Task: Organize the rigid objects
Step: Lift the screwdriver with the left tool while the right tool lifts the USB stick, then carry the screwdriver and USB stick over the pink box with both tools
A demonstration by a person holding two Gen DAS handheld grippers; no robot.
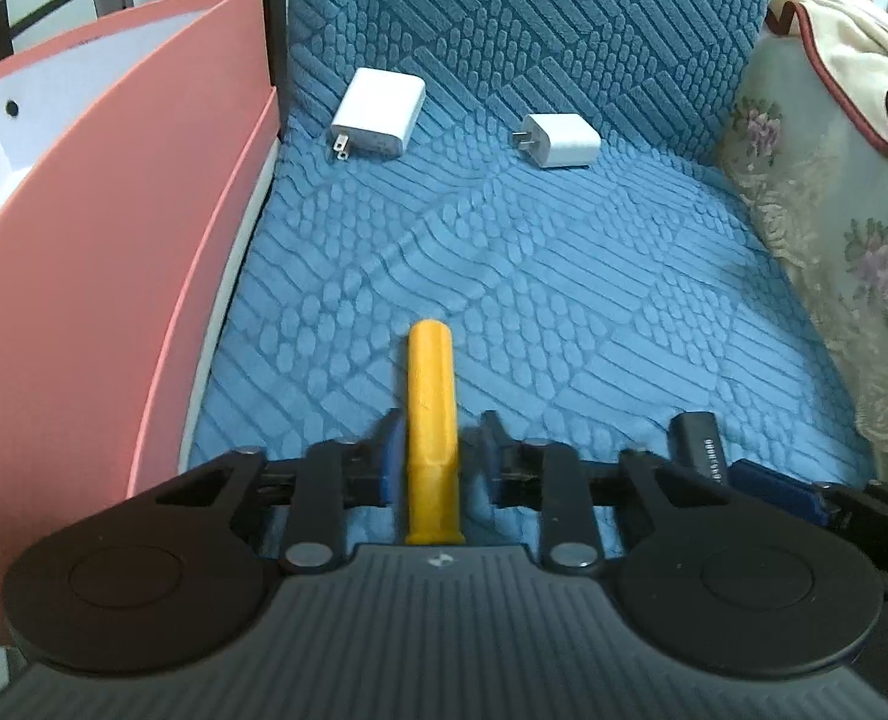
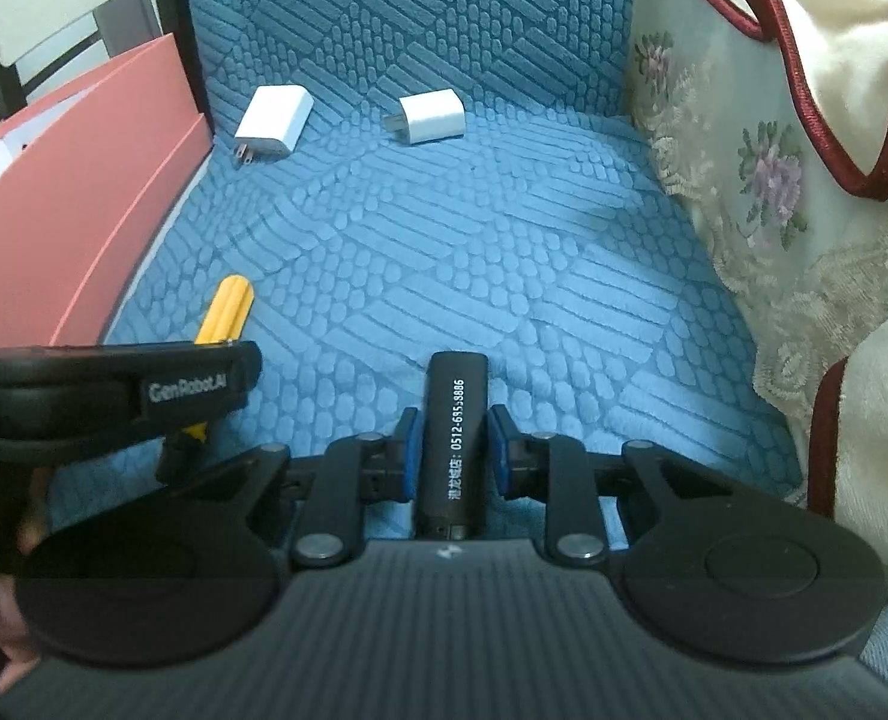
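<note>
My left gripper (image 1: 432,450) has its blue pads close around a yellow ribbed stick (image 1: 431,414) lying on the blue seat cushion (image 1: 564,276); a small gap shows on the right side. The stick also shows in the right wrist view (image 2: 225,312), beside the left gripper body (image 2: 114,396). My right gripper (image 2: 451,450) is shut on a black lighter (image 2: 453,444) with white print, low over the cushion (image 2: 504,240). The lighter's tip shows in the left wrist view (image 1: 699,438). Two white plug chargers lie at the back: a large one (image 1: 378,114) (image 2: 274,120) and a small one (image 1: 561,140) (image 2: 432,118).
A pink open box (image 1: 102,228) (image 2: 78,192) stands against the cushion's left edge. A floral lace cover and cream fabric with red trim (image 1: 834,180) (image 2: 774,150) border the right. The chair's blue backrest (image 1: 534,18) rises behind the chargers.
</note>
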